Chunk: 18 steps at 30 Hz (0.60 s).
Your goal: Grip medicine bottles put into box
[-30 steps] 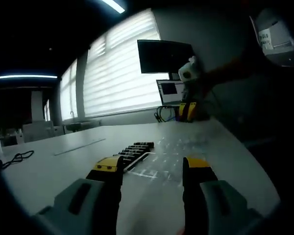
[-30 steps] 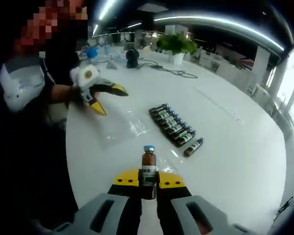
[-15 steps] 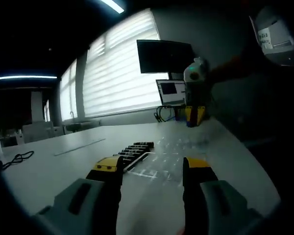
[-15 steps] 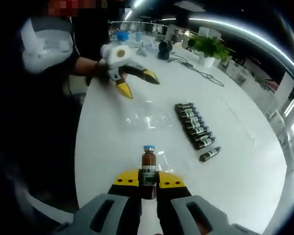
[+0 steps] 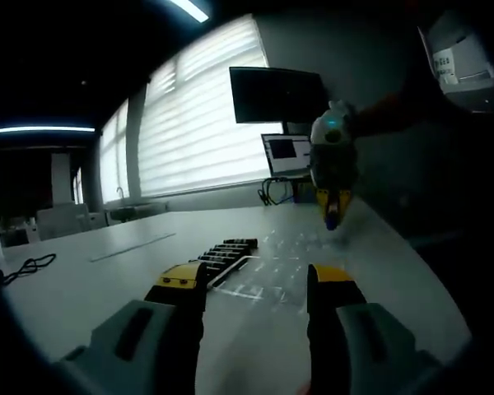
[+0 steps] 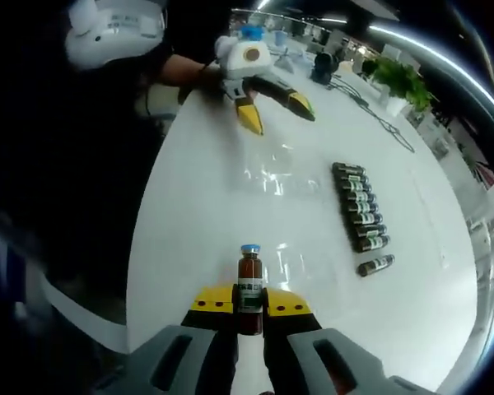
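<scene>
Across the white table, the clear plastic box is proving hard to make out, showing as little more than glints near the row of medicine bottles, with one stray bottle lying apart beside it. The right gripper is clamping an upright brown medicine bottle above the tabletop. The left gripper is hovering with jaws spread wide, holding nothing. Beyond, a monitor is standing before bright window blinds.
</scene>
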Tool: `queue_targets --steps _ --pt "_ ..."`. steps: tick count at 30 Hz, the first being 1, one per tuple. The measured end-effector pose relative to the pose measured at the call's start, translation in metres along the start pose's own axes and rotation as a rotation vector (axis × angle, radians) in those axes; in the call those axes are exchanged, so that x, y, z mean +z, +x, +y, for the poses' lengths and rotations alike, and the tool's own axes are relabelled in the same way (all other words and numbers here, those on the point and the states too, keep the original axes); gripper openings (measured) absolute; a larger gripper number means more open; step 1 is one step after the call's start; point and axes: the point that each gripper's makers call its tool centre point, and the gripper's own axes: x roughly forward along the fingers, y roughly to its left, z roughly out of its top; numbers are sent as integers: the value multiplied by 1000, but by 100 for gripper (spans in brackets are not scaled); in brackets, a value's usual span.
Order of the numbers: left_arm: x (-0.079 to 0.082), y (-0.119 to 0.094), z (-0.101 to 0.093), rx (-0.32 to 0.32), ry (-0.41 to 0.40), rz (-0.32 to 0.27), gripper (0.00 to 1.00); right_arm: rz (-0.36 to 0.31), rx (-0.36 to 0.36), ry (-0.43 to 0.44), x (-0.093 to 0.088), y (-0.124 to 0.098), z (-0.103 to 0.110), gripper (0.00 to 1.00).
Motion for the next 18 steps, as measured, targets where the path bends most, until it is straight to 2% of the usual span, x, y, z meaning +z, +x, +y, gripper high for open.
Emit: queue_targets --steps 3,10,18 --pt "0 0 0 -1 0 0 41 21 18 -30 -3 2 3 7" --pt "0 1 0 -4 -2 0 41 27 45 -11 -2 6 0 7" --pt "1 1 0 -3 -3 -1 41 58 74 -2 -10 8 6 7"
